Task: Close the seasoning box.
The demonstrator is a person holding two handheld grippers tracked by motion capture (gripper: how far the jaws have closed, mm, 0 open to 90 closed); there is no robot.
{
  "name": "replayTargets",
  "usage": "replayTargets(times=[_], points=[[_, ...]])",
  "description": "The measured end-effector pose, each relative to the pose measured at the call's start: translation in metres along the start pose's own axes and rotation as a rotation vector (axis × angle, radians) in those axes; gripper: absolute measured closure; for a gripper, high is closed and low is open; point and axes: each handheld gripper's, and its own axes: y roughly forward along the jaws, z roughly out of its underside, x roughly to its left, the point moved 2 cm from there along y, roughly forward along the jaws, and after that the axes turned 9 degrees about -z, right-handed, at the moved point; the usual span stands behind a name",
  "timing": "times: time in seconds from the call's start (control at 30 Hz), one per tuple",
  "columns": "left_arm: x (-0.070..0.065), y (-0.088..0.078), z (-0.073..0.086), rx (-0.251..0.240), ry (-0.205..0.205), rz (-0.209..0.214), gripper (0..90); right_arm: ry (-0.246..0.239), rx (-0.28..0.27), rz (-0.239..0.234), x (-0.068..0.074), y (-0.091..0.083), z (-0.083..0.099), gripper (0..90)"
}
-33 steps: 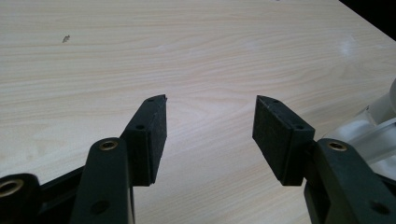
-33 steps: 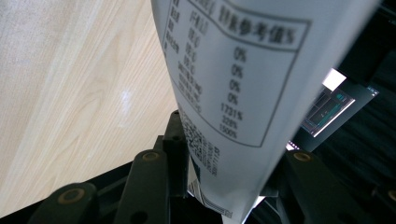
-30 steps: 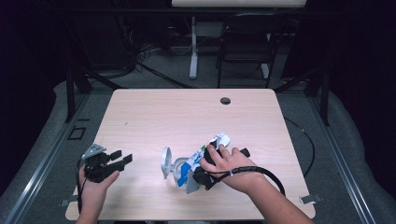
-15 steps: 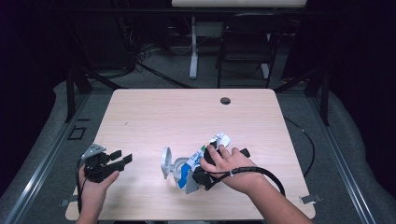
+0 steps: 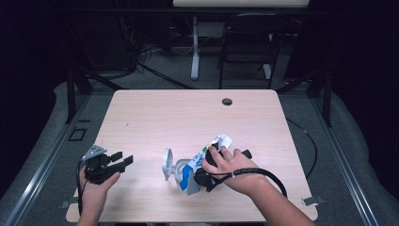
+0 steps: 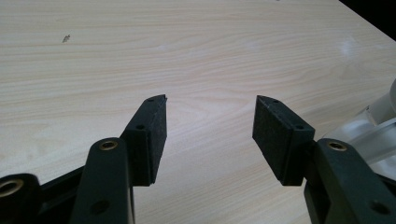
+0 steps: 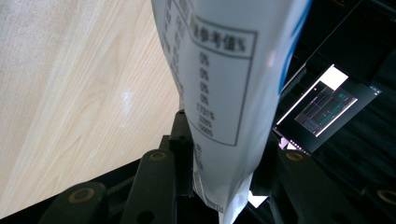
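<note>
While my right gripper has just been closing its fingers, a white pouch with a printed nutrition table stands between them and they now clamp it from both sides near its lower end. Seen from above, the pouch lies low over the tabletop, its long axis slanting from near me up and to the right, the blue-printed end toward a clear glass lying on its side just to the left. My right hand sits over the pouch's upper half. My left gripper rests well apart to the left, its fingers spread with only bare wood between them; the glass edge shows off to their right. I judge the next move turns on the pouch mouth facing the glass, and my right hand is the nearer one.
</note>
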Motion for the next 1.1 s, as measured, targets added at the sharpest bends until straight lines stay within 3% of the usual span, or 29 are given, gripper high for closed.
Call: replayTargets(times=[1.1], points=[[0.0014, 0.0007, 0.0010, 0.008, 0.000, -0.003, 45.3, 0.015, -0.004, 0.008, 0.0002, -0.0003, -0.0017, 73.5]])
